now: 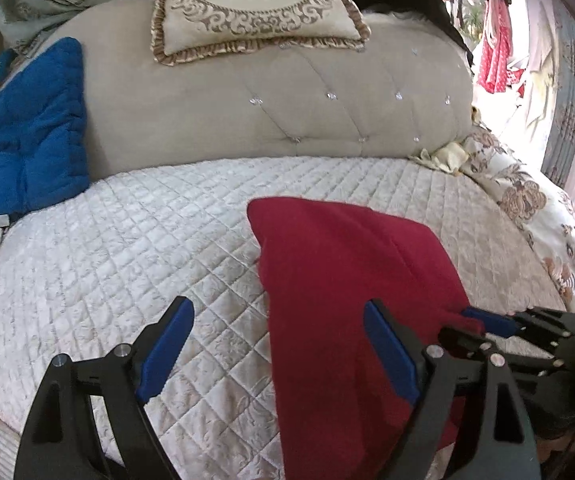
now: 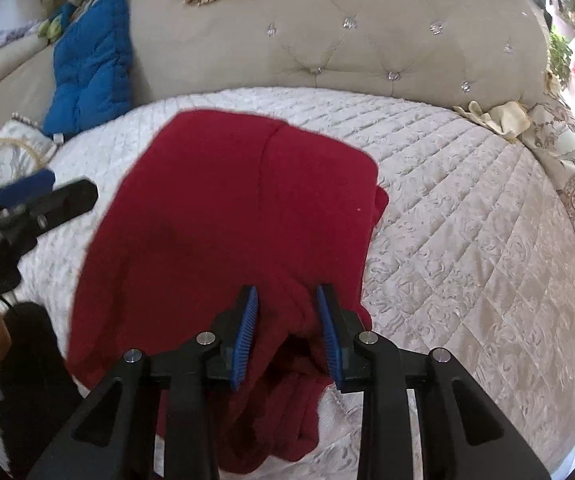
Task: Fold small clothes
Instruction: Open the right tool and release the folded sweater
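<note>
A dark red garment [image 2: 223,208] lies spread on the white quilted bed [image 2: 467,240], its near end bunched into folds. My right gripper [image 2: 287,296] is shut on that bunched near end, with red cloth filling the gap between its blue pads. In the left wrist view the right gripper [image 1: 473,326] pinches the garment [image 1: 339,280] at its right edge. My left gripper [image 1: 277,308] is open wide and holds nothing. It hovers over the garment's left edge, with one finger above the quilt and the other above the red cloth. The right wrist view shows the left gripper [image 2: 55,190] off to the garment's left.
A tufted beige headboard [image 1: 287,92] runs along the back, with an ornate cushion [image 1: 255,8] on top of it. A blue padded garment [image 1: 37,132] leans at the left. A floral bedcover [image 1: 527,200] hangs at the bed's right edge.
</note>
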A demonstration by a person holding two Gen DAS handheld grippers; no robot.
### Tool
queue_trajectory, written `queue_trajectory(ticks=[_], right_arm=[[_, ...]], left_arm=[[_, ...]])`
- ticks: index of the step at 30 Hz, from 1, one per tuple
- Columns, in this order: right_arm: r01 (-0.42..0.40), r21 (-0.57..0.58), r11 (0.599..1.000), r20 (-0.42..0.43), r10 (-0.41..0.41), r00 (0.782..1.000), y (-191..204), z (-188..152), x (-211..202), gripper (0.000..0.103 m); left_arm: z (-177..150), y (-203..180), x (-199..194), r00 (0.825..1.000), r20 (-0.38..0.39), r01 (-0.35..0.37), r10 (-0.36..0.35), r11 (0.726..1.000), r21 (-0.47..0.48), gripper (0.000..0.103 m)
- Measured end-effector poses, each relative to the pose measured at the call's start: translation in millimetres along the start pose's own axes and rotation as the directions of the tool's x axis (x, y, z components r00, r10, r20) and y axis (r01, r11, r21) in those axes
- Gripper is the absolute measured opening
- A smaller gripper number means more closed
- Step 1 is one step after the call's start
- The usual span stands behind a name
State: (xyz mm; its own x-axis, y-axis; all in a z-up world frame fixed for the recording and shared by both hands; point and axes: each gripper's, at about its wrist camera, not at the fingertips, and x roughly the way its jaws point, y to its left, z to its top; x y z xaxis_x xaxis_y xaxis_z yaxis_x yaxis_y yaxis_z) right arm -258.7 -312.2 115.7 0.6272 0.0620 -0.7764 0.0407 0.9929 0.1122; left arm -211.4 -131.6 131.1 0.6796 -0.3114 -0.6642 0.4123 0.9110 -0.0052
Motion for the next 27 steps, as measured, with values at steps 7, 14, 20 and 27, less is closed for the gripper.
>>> queue_trajectory(ticks=[7, 14, 20, 27], right_arm=[[-0.005, 0.062, 0.998, 0.073, 0.001, 0.997, 12, 12, -33, 0.029], [0.029, 0.094, 0.995, 0.125, -0.041, 0.991, 20, 18, -52, 0.037], [0.061, 0.069, 0.996, 0.156, -0.071, 0.985, 30, 22, -62, 0.038], [0.064, 0.084, 0.994, 0.15, -0.076, 0.986, 30, 23, -59, 0.038]], left_arm=[[2, 1, -21, 0.999, 0.042, -0.025, 0.026, 1.0, -0.015, 0.089], [3, 5, -38, 0.996, 0.076, -0.044, 0.047, 0.998, -0.041, 0.089], [3, 10, -42, 0.995, 0.088, -0.049, 0.054, 0.997, -0.062, 0.089], [2, 12, -44, 0.993, 0.097, -0.061, 0.067, 0.996, -0.069, 0.089]])
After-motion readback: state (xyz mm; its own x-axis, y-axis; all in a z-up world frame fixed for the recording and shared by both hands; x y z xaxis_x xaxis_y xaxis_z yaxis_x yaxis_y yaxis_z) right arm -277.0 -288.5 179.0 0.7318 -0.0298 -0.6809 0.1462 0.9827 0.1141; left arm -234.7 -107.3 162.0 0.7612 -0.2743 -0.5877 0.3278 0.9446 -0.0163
